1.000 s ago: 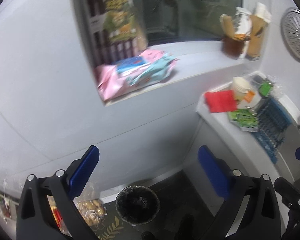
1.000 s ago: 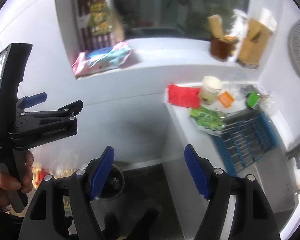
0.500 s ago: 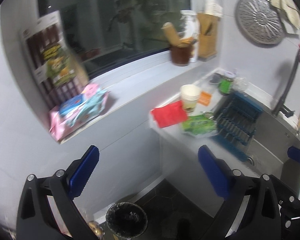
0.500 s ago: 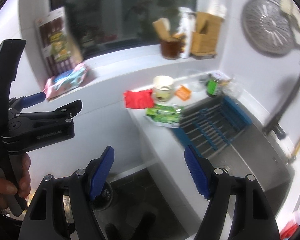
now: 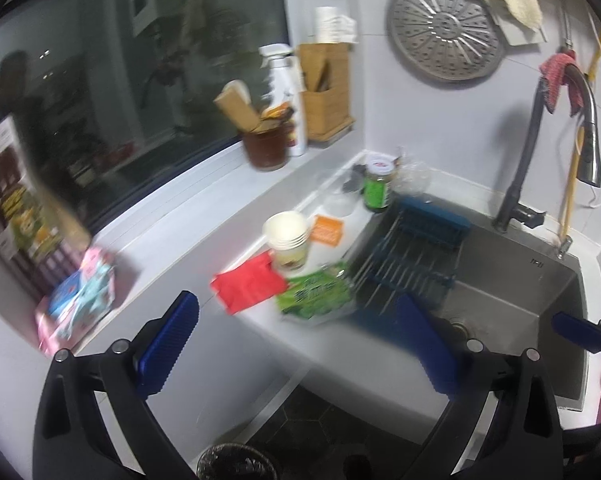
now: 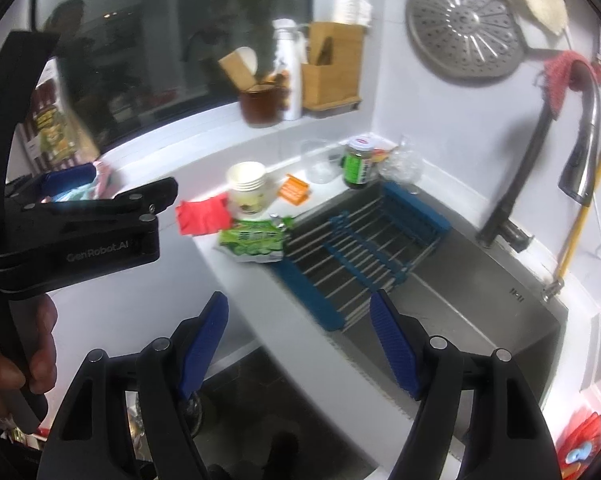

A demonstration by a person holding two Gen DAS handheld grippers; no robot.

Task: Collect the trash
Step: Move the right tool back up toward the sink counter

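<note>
Above the white counter [image 5: 340, 344], beside the steel sink [image 6: 480, 312], both grippers hang with jaws wide apart and nothing between them: left gripper [image 5: 300, 344], right gripper [image 6: 300, 340]. On the counter lie a green wrapper [image 6: 254, 240], touching a red packet [image 6: 200, 216], and stacked paper cups [image 6: 247, 190]. Below, a black bin [image 5: 236, 462] stands on the floor.

Both wrist cameras sit above floor level, tilted downward toward a kitchen corner, well back from the counter [image 5: 260, 332]. Left wrist view looks past the open left gripper [image 5: 300, 344]; right wrist view looks past the open right gripper [image 6: 298, 340], from further right, with the left gripper visible side-on at its left edge. Shared: paper cups [image 5: 288, 240], green packet [image 6: 256, 240], sink [image 6: 480, 320], windowsill.
</note>
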